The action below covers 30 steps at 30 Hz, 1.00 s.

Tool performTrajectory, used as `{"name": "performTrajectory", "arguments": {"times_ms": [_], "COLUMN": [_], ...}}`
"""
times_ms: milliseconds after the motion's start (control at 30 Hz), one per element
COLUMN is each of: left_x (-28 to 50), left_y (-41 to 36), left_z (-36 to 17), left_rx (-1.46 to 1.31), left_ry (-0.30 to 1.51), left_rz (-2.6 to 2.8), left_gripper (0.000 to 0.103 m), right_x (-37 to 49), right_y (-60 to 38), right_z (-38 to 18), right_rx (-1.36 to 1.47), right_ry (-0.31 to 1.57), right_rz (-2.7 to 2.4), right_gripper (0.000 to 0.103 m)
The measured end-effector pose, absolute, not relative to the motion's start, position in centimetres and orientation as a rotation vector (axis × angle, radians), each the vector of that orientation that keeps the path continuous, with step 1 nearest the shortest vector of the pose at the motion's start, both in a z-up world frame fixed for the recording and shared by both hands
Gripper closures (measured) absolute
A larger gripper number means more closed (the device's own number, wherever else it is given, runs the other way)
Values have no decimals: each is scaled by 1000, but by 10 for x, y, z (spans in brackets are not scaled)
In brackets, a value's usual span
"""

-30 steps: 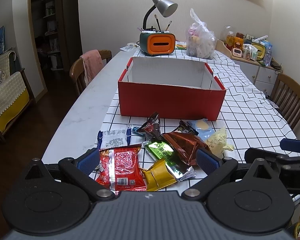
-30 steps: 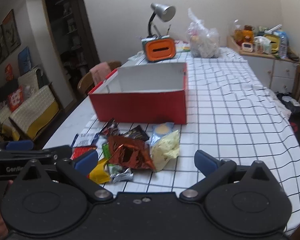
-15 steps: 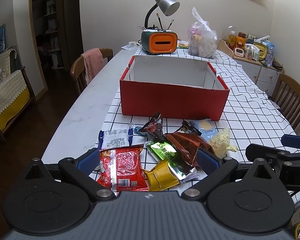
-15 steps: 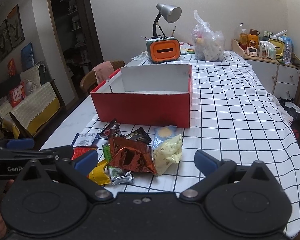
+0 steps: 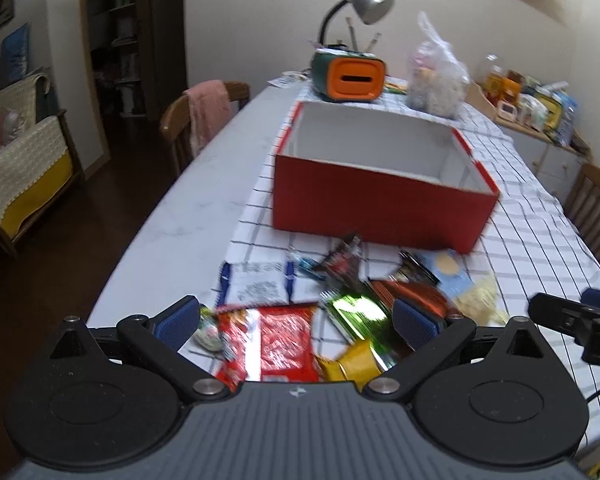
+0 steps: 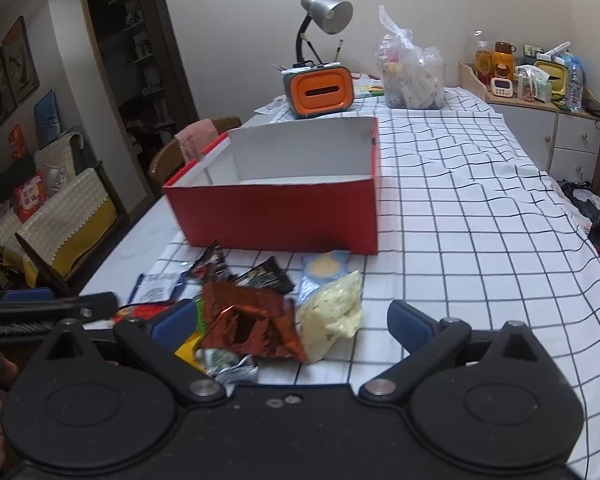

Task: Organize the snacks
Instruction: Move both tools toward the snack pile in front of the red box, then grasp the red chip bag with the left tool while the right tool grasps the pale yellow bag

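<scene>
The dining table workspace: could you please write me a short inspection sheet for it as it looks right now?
Surface: table under a white grid-pattern cloth, bare marble along its left edge.
Job's things: snack packets heaped in front of the red box; no packets visible inside the box.
Clutter: desk lamp on an orange organizer, and a plastic bag, at the far end.
Grippers: left gripper and right gripper both open, holding nothing.
Cables: nothing seen.
Surroundings: wooden chairs, sideboard with bottles.

Red box (image 6: pixel 284 216) white inside, black-gridded white tablecloth (image 6: pixel 480 240), orange-fronted green holder (image 6: pixel 320 92), crinkled copper-red packet (image 6: pixel 248 324)
</scene>
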<state>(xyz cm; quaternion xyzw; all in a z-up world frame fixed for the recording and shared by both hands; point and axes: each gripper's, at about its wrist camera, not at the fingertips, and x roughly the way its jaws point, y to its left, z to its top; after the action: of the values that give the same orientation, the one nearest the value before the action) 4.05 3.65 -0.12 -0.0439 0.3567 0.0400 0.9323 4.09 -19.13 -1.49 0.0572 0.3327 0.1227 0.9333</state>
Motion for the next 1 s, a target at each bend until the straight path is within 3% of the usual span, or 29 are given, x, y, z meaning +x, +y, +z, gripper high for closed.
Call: {"name": "performTrajectory", "arguments": {"times_ms": [300, 467, 1000], "left_x": [72, 86, 107], "left_y": [64, 68, 58], "left_z": [-19, -46, -91], "left_rx": [-150, -157, -117], "left_ry": [798, 898, 1021], "left_rz": [133, 131, 150], "left_gripper": [0, 1, 1], "right_x": [86, 107, 130], "right_y": [-209, -210, -201], "right_z": [-32, -58, -91], "right_rx": [172, 206, 275], "right_ry": [759, 855, 936], "right_rz": [176, 173, 211], "right_gripper": [8, 18, 29]}}
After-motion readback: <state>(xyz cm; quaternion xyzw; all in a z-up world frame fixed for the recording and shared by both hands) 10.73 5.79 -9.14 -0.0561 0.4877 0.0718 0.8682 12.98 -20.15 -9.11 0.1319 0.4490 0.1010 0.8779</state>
